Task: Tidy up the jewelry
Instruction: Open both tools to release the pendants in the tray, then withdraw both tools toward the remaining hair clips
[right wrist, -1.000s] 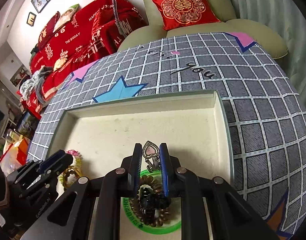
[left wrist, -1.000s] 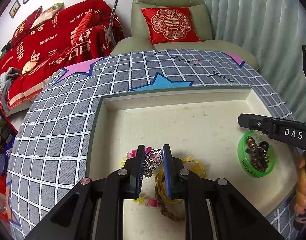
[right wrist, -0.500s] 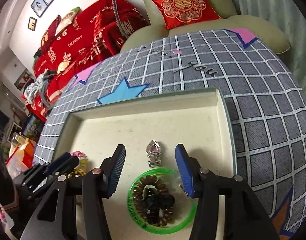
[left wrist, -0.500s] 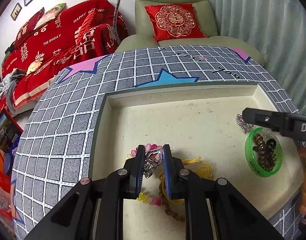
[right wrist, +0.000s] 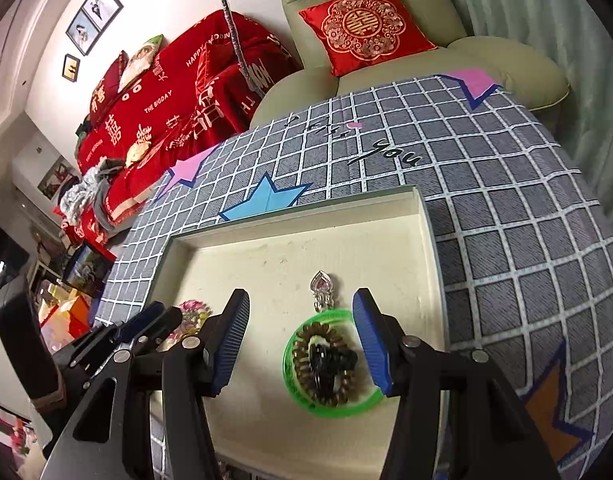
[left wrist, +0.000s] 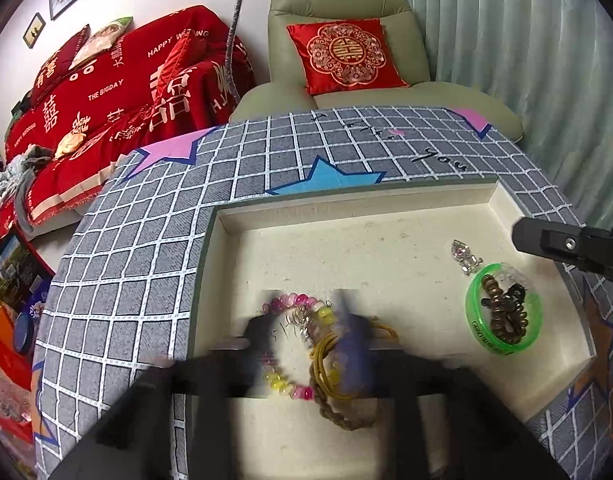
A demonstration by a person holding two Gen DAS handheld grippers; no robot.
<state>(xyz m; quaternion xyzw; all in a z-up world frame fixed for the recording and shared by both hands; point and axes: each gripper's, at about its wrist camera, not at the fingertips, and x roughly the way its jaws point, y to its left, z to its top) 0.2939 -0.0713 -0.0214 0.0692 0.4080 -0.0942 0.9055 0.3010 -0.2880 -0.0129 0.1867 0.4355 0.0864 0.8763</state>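
Observation:
A cream tray (left wrist: 346, 248) lies on the checked tablecloth. My left gripper (left wrist: 306, 316) is blurred and its jaws are opening. A small silver piece (left wrist: 300, 322) sits loose between them, over a pink and yellow bead bracelet (left wrist: 290, 308). Yellow hair ties (left wrist: 330, 360) and a brown braided band (left wrist: 342, 416) lie just right of it. My right gripper (right wrist: 302, 340) stands open above a green bangle (right wrist: 330, 372) that rings brown coil hair ties. A silver heart pendant (right wrist: 322, 292) lies free on the tray (right wrist: 286, 252) beyond the bangle.
The tray's raised rim (right wrist: 430, 248) borders the grey checked tablecloth (left wrist: 146, 260). One finger of the right gripper (left wrist: 566, 244) reaches over the tray's right side. A green armchair with a red cushion (left wrist: 346, 52) stands behind the table, with a red-covered sofa (left wrist: 106, 92) to the left.
The left jaws have sprung apart and let go of the silver heart piece. The right gripper opened, left its pendant on the tray, and has drawn up and back.

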